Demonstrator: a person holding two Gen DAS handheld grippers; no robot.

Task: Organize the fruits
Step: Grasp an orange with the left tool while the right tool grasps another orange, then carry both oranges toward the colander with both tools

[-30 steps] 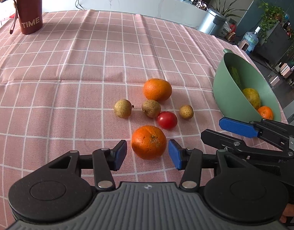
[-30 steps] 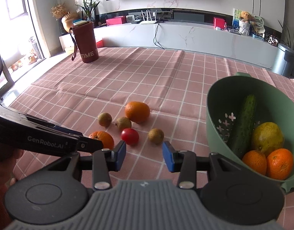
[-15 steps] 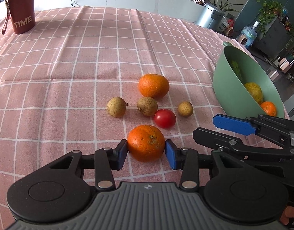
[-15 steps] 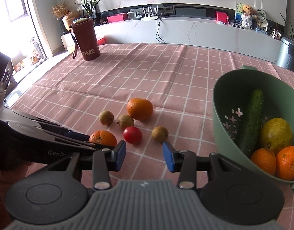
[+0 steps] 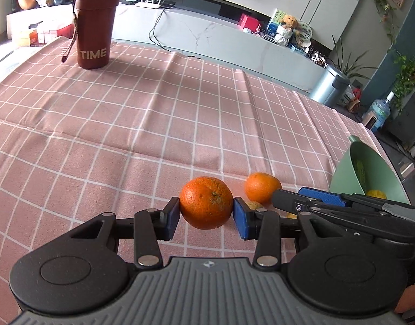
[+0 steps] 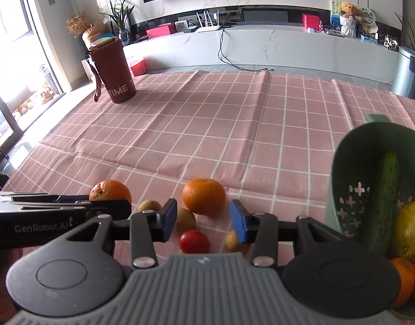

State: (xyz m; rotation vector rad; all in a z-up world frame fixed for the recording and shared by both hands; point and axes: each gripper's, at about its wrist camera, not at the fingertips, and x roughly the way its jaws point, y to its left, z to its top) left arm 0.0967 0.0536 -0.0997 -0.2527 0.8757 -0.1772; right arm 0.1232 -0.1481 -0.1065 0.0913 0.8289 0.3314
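Observation:
My left gripper is shut on an orange and holds it a little above the pink checked cloth. My right gripper stands open over the loose fruit with nothing pressed between its pads. Beyond its tips a second orange lies on the cloth. Closer in lie a red tomato and three small brown longans, one just inside the left finger. The green bowl at the right holds a cucumber, a yellow fruit and two oranges.
A maroon tumbler marked TIME stands at the far left of the table. The cloth's far edge runs in front of a white marble counter. A grey bin stands on the floor beyond the table's right corner.
The left jaws closed onto the near orange and lifted it off the cloth, the view tilting up. The right gripper moved in over the tomato and longans.

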